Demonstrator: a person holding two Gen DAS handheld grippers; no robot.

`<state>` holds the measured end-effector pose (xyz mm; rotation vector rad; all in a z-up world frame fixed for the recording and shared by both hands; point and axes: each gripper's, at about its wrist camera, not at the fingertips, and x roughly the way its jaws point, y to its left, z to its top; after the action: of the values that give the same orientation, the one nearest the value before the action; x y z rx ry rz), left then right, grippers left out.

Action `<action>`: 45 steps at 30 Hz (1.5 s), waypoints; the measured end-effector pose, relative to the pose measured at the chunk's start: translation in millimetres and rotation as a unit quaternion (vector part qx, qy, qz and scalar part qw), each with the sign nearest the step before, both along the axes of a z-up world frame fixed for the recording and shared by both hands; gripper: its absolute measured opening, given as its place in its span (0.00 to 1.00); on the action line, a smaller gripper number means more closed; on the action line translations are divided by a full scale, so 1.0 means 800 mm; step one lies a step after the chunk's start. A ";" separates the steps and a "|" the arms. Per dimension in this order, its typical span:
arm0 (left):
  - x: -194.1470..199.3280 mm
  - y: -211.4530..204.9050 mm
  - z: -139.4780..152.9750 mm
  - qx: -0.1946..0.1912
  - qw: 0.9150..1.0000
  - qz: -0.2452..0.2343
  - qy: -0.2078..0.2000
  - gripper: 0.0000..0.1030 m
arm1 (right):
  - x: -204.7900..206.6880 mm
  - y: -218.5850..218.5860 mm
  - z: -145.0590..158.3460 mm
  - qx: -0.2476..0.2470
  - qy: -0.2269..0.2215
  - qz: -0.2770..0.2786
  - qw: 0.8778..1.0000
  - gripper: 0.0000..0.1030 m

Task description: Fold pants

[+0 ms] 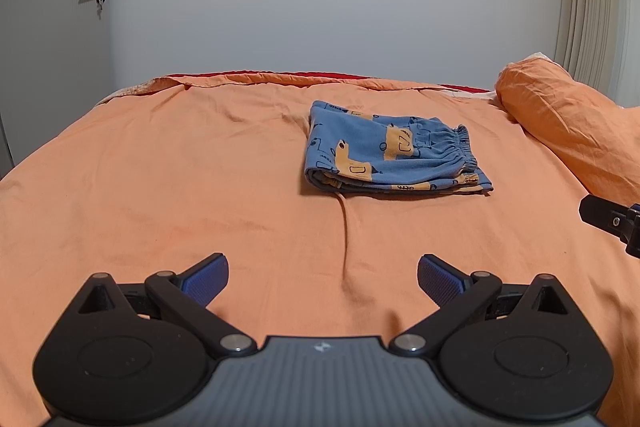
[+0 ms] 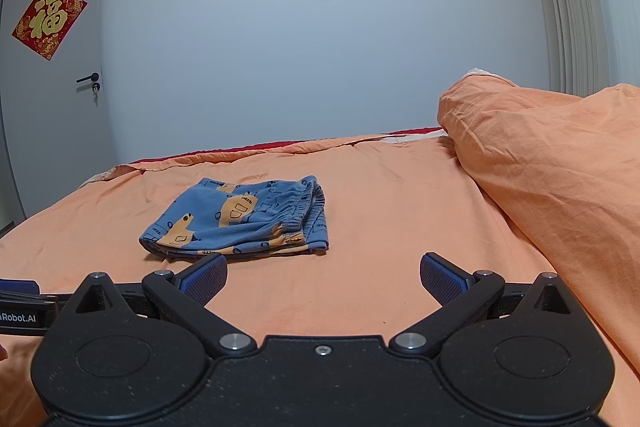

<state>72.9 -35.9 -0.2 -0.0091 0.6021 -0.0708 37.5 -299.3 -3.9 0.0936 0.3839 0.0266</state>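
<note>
Pants (image 1: 394, 149) lie folded mid-bed (image 1: 160, 187), apart from the orange pillow (image 1: 568, 123); my left gripper (image 1: 323, 281) and right gripper (image 2: 323, 281) hover spread, empty, nothing blocking

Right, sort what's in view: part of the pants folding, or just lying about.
Part of the job:
- folded blue pants
- left gripper, open
- right gripper, open
- orange bedsheet under the pants

Just lying about:
- orange pillow
- red door decoration
- door handle

Soft, even indoor light, faint shadows, no glare; both views sharp, bowed and dark-cornered at the edges.
</note>
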 end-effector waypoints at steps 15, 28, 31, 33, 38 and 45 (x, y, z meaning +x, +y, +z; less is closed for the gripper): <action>-0.001 0.001 -0.001 0.001 1.000 0.000 0.000 1.00 | 0.000 0.001 0.000 0.000 0.000 0.000 1.000 0.99; -0.003 0.008 -0.006 -0.002 1.000 0.019 0.018 1.00 | 0.000 0.001 0.000 -0.001 0.001 0.001 1.000 0.99; -0.002 0.008 -0.008 0.001 0.999 0.019 0.027 1.00 | -0.001 0.001 0.000 0.000 0.000 0.000 1.000 0.99; -0.002 0.009 -0.009 -0.001 0.999 0.019 0.030 1.00 | -0.001 0.001 0.000 -0.001 0.001 0.001 1.000 0.99; -0.003 0.009 -0.009 0.002 0.999 0.019 0.032 1.00 | 0.000 0.002 0.000 -0.001 0.002 0.001 1.000 0.99; -0.001 0.008 -0.009 0.007 0.999 0.015 0.035 1.00 | 0.002 0.004 -0.001 -0.002 0.003 0.005 1.000 0.99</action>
<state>71.7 -29.7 -7.3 -0.0078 0.6718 -0.0378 39.0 -296.3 -5.0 0.0873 0.3904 0.0344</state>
